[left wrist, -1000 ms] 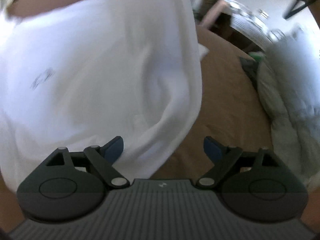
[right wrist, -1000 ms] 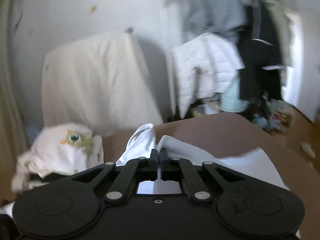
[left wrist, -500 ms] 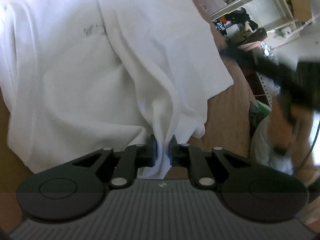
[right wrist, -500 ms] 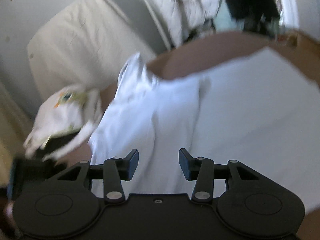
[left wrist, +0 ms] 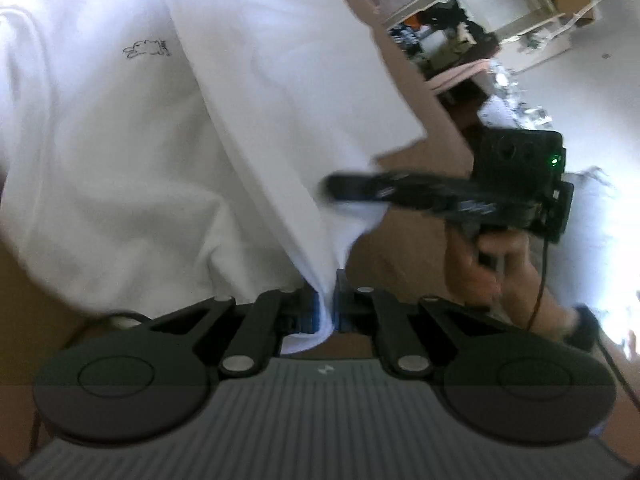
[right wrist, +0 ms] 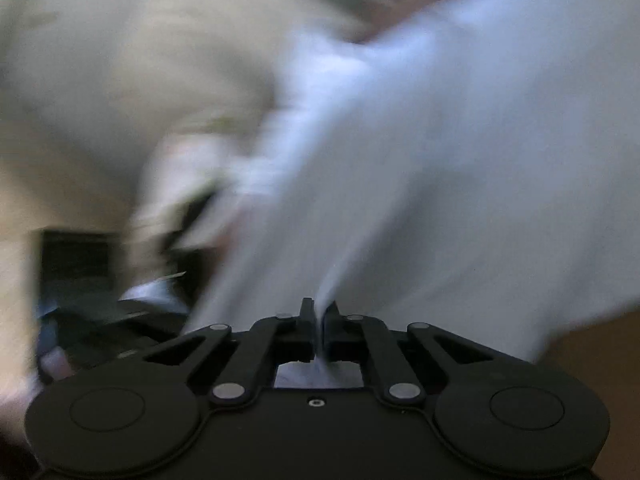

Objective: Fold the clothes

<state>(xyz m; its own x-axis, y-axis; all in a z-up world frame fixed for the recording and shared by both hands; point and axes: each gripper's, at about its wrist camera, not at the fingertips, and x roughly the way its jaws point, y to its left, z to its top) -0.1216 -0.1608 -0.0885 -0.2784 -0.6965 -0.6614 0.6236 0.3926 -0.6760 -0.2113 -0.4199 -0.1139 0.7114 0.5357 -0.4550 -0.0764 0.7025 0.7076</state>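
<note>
White T-shirt spread over brown bed surface, small line-drawn motif on chest. Lower edge pinched in left gripper, jaws clamped together on a fold of fabric. Right gripper likewise closed on bunched cloth of the same garment, seen in the left view reaching over the hem, held by a hand. Beyond, cluttered shelving; right view heavily blurred
</note>
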